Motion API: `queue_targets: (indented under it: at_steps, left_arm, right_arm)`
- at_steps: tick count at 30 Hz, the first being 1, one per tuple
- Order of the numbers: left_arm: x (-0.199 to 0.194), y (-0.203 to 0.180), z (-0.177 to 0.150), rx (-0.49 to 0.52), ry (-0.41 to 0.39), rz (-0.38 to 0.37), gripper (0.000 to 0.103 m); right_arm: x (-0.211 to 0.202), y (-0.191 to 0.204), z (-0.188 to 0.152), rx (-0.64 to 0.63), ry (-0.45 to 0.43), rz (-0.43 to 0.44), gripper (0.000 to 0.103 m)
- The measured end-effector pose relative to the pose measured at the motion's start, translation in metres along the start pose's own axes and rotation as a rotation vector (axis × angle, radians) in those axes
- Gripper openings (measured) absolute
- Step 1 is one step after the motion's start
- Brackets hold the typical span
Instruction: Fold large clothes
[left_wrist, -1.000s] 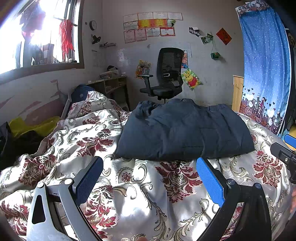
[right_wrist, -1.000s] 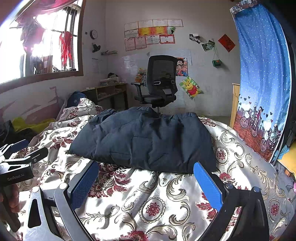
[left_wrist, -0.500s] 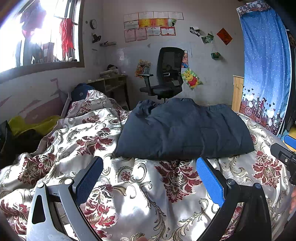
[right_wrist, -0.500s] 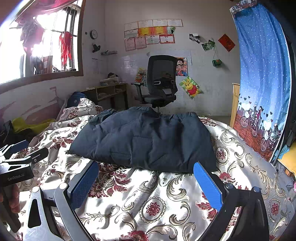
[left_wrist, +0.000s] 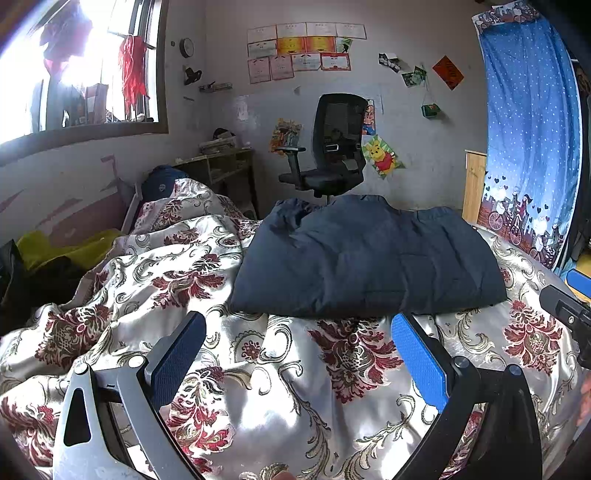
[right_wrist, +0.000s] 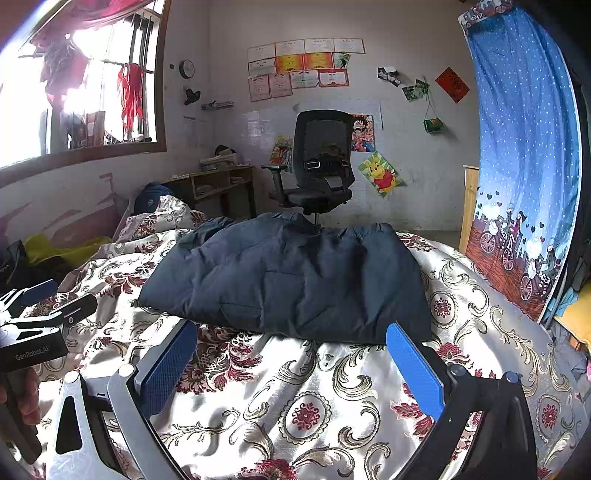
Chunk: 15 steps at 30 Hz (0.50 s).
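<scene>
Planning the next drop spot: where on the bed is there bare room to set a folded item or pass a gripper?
Free: the floral quilt between the two open grippers and the near edge of the dark jacket, and the strip right of the jacket toward the blue curtain. Crowded: the left side, with bunched quilt folds and yellow and dark clothes by the wall.

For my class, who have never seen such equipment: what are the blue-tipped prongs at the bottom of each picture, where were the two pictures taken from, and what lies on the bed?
There is no robot here. A person holds a hand tool in each hand, each with two blue-padded fingers and a wide-angle camera looking along them. One picture comes from the left gripper, the other from the right gripper. Both stand open and hold nothing. On the flowered bedspread lies a dark blue padded garment, folded into a thick bundle. Behind the bed stands a black office chair.
</scene>
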<state>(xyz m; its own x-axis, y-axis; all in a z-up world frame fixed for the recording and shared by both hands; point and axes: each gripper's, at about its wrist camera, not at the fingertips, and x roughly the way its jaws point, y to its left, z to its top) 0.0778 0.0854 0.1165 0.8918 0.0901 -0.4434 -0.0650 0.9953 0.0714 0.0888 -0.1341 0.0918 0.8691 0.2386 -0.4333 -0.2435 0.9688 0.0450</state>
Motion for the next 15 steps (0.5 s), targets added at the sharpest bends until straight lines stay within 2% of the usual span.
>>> queue_targets:
  at_steps: [15]
  left_arm:
    - [0.0002,-0.0013,-0.0006,-0.001,0.002,-0.004,0.099]
  right_arm:
    - [-0.0001,0.0003,-0.0003,0.001,0.000,-0.001,0.103]
